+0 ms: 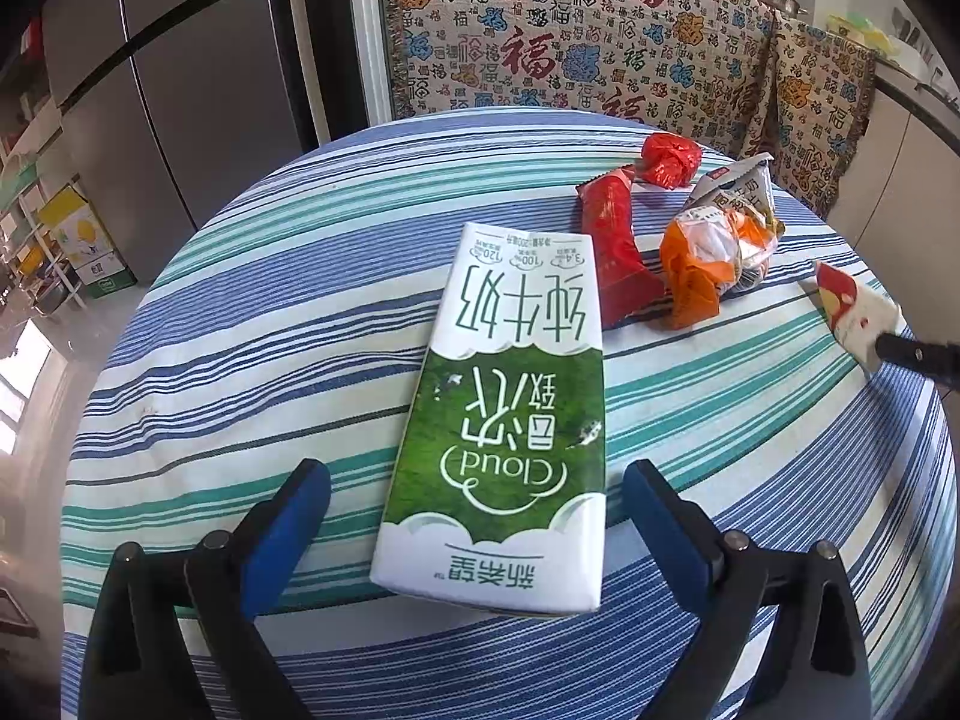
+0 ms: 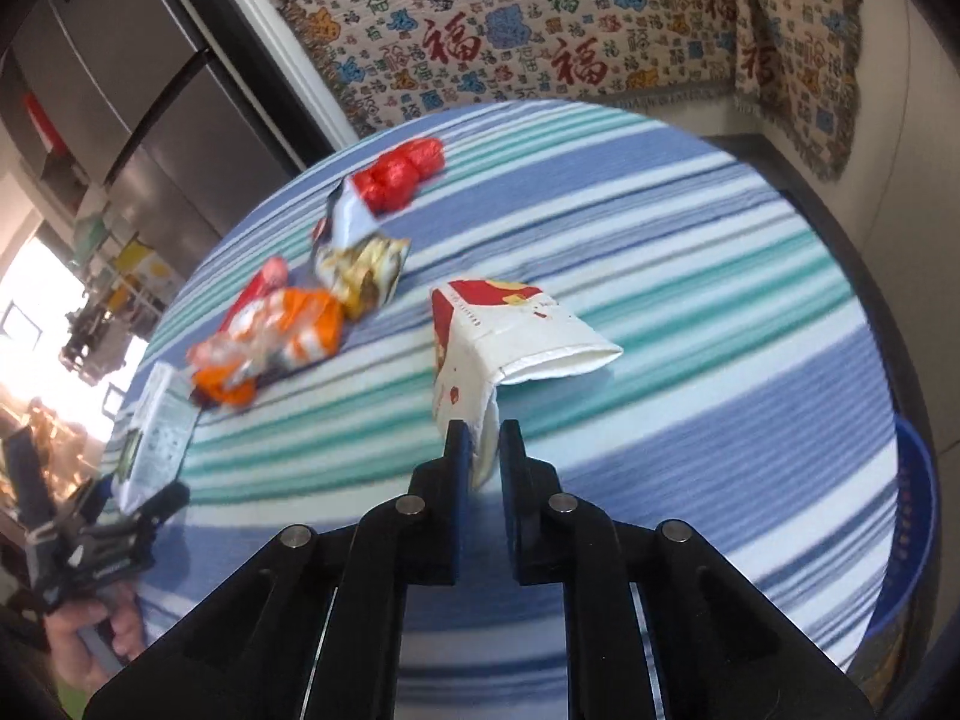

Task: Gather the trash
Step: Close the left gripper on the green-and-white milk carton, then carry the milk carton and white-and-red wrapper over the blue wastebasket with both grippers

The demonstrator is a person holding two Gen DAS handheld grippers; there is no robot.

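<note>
A green and white milk carton (image 1: 498, 420) lies flat on the striped tablecloth (image 1: 252, 312), its near end between the fingers of my left gripper (image 1: 477, 480), which stands open and clear of it. My right gripper (image 2: 483, 432) is shut on a corner of a crumpled red and white paper packet (image 2: 504, 336), which hangs lifted off the cloth; the same packet (image 1: 855, 312) shows at the right edge of the left wrist view. More trash lies behind: a red wrapper (image 1: 618, 252), an orange and clear wrapper (image 1: 708, 264), a silver packet (image 1: 732, 186) and a red plastic ball (image 1: 669, 159).
The round table (image 2: 690, 276) is edged by a bench draped in a patterned blanket (image 1: 600, 30). A grey refrigerator (image 1: 180, 90) stands at the left. A blue basket rim (image 2: 918, 510) shows past the table's right edge. A hand (image 2: 90, 636) holds the left gripper.
</note>
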